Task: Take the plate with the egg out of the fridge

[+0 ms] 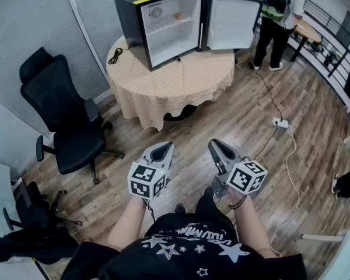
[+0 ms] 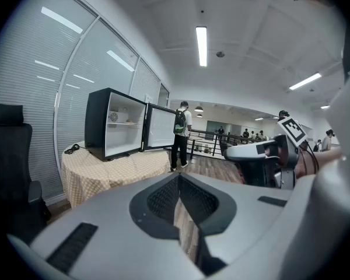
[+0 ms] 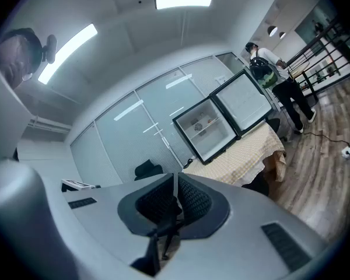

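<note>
Plate with the egg (image 1: pixel 178 16): on the upper shelf of the fridge (image 1: pixel 132 28), whose door (image 1: pixel 230 22) stands open.
Your left gripper (image 1: pixel 162 151) and right gripper (image 1: pixel 219 148) are both pressed together on nothing, side by side, well short of the cloth-covered table (image 1: pixel 169 83) bearing the fridge. An office chair (image 1: pixel 70 127) stands to your left. A person with a backpack (image 1: pixel 277 16) stands beside the door, and a power strip (image 1: pixel 280 122) lies on the floor nearby.
</note>
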`<action>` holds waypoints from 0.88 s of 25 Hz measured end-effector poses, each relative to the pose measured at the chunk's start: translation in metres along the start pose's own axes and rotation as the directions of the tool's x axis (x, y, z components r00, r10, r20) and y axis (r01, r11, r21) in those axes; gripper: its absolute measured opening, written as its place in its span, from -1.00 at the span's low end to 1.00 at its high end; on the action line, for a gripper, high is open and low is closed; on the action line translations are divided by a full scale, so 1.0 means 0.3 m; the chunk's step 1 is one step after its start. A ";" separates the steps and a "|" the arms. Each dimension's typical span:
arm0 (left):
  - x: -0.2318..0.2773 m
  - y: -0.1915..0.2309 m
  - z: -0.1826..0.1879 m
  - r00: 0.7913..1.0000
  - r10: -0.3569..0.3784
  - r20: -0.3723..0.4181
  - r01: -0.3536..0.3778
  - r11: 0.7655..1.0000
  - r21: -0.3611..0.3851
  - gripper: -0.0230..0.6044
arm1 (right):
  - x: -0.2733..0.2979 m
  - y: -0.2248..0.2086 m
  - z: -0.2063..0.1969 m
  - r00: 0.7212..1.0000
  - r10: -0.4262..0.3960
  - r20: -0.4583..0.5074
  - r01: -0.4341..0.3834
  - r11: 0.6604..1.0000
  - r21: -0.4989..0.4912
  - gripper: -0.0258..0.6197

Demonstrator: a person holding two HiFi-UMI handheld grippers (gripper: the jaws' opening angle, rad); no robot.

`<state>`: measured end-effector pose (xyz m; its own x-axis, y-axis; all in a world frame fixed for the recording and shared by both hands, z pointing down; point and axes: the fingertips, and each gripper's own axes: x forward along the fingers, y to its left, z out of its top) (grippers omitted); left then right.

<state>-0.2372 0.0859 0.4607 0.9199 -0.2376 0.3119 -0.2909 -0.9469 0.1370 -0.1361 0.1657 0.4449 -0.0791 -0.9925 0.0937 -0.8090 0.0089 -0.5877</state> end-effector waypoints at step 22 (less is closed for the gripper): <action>-0.023 -0.035 0.015 0.998 -0.051 0.040 0.051 0.999 0.000 -0.90 | -0.001 0.070 -0.031 0.996 -0.074 0.043 0.079 0.989 -0.124 -0.80</action>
<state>-0.2393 0.0965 0.4528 0.9434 -0.1977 0.2662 -0.2437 -0.9578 0.1522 -0.1584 0.1672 0.4399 0.0059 -0.9947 0.1025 -0.8785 -0.0541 -0.4747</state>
